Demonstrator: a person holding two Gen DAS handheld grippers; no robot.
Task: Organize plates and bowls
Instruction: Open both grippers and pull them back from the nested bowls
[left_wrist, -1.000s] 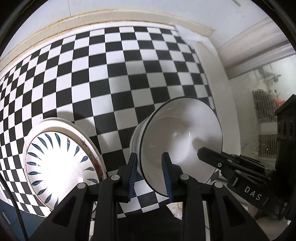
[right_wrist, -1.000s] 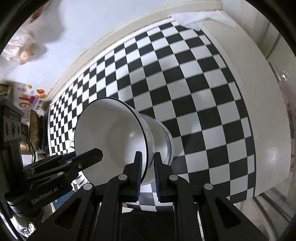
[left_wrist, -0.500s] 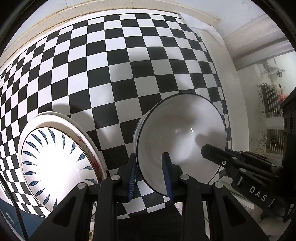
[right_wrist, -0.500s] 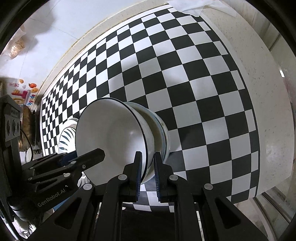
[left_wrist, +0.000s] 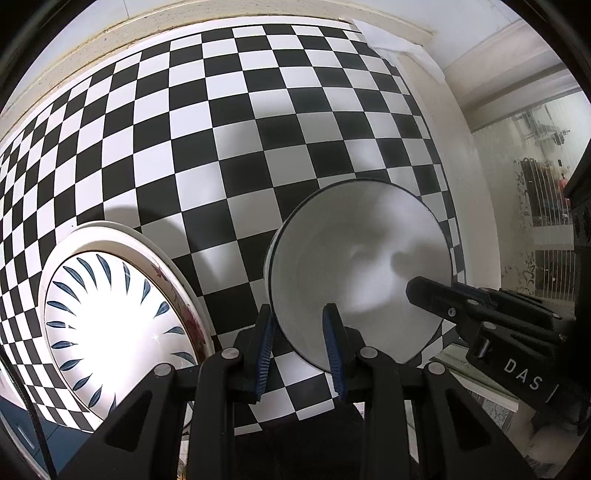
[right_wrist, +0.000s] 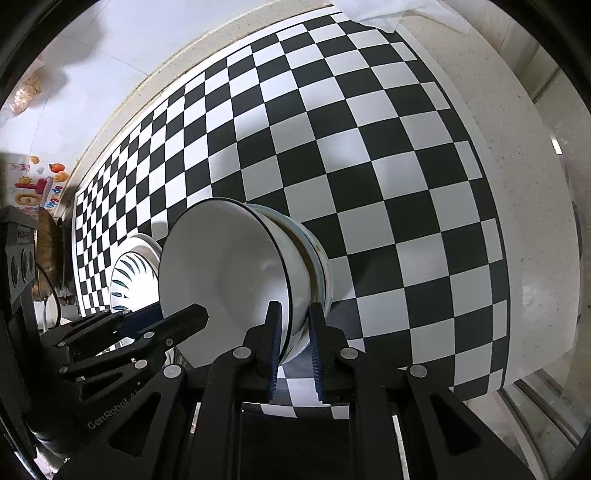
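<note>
Bowl (left_wrist: 354, 269), white with a dark rim, sits nested in a second bowl (right_wrist: 319, 266) on the checkered desk (left_wrist: 207, 122). Both the left gripper (left_wrist: 299, 350) and right gripper (right_wrist: 293, 349) straddle its rim, jaws parted. Beside it lie stacked plates (left_wrist: 110, 325).

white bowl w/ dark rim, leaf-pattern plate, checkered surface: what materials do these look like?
White bowl: likely glazed ceramic or porcelain; smooth gloss, soft reflections, thin dark rim line.
Leaf-pattern plate: also looks like glazed ceramic; strong glare, blue leaf marks under a glossy surface.
Checkered surface: probably a printed vinyl or plastic cover; flat, slight sheen. Cannot confirm.
</note>
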